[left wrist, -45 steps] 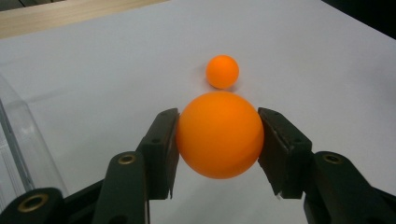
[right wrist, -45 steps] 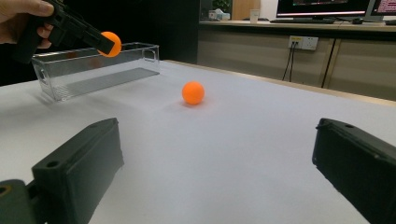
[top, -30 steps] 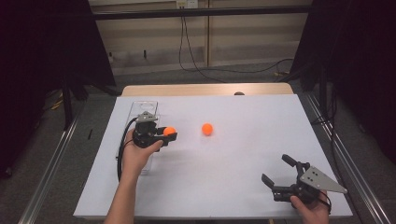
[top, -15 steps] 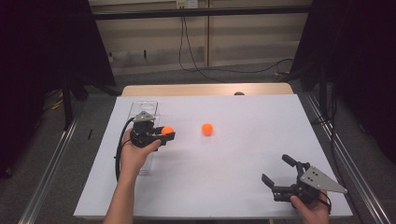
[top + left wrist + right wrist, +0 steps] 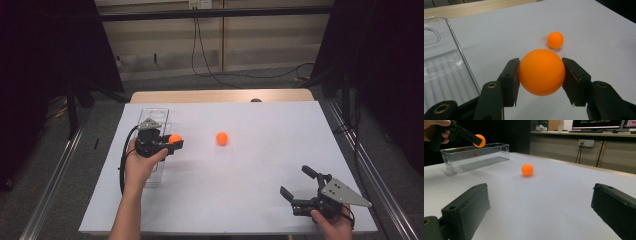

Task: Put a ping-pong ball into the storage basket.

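My left gripper [image 5: 174,141] is shut on an orange ball [image 5: 541,72], held in the air beside the long edge of a clear plastic bin [image 5: 155,117] at the table's left. In the right gripper view that ball [image 5: 479,140] hangs above the bin's [image 5: 474,156] near wall. A second orange ball [image 5: 222,138] lies loose on the white table [image 5: 260,175] near the middle; it also shows beyond the held one in the left gripper view [image 5: 555,40]. My right gripper [image 5: 299,182] rests open near the front right corner, with nothing between its jaws.
The white sheet covers a wooden tabletop whose far edge [image 5: 220,95] shows as a strip. Metal rails [image 5: 55,170] run along both sides of the table. Cables [image 5: 210,60] lie on the floor behind it.
The left gripper, with its ball, has drifted slightly left toward the bin. The right gripper and the loose ball have stayed put.
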Demonstrator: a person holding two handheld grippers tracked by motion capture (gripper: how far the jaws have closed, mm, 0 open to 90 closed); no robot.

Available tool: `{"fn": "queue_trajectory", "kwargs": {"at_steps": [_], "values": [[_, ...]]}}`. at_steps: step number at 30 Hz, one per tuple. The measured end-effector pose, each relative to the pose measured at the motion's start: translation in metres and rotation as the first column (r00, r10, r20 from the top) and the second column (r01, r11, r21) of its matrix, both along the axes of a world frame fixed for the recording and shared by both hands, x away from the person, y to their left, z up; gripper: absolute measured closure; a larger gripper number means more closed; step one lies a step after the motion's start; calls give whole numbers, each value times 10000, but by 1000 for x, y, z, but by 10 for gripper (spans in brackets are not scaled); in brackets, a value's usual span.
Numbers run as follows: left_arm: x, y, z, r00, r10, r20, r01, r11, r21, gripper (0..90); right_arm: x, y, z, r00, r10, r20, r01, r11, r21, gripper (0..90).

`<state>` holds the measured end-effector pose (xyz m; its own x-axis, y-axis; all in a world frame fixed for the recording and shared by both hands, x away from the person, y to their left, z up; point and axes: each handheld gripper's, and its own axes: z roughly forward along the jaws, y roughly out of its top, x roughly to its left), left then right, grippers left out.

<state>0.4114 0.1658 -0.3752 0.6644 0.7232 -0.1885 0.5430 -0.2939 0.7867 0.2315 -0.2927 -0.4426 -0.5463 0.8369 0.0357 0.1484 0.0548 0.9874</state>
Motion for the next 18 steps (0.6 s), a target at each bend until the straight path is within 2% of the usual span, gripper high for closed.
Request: {"fn": "queue_trajectory", "kwargs": {"at_steps": [18], "values": [[1,7,1,9998,192,57,-192,9998,48,505,0,0,0,10000,-4,-2,4,10000,2,12]]}}
